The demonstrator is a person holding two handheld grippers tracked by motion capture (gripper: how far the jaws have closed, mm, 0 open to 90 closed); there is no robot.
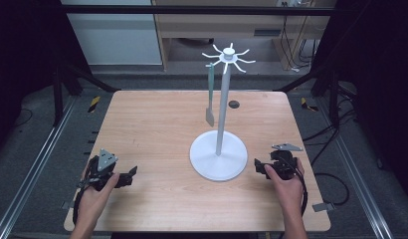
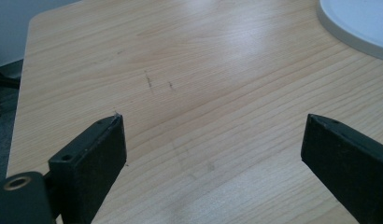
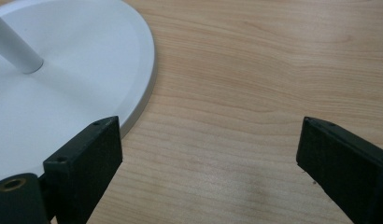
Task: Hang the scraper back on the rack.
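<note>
A white stand (image 1: 220, 124) with a round base (image 1: 218, 158) and a ring of hooks (image 1: 229, 56) at its top rises from the middle of the wooden table (image 1: 157, 129). A grey-green spatula (image 1: 210, 94) hangs from one hook on the left side. My left gripper (image 1: 131, 174) rests near the front left edge, open, with bare wood between its jaws (image 2: 213, 140). My right gripper (image 1: 258, 166) sits just right of the base, open and empty; the base's rim (image 3: 147, 88) lies by its left jaw.
A small dark hole (image 1: 234, 104) marks the table behind the stand. Black frame bars (image 1: 72, 79) and rails flank the table, and cables (image 1: 336, 179) lie on the floor at right. A corner of the white base (image 2: 358, 23) shows in the left gripper view.
</note>
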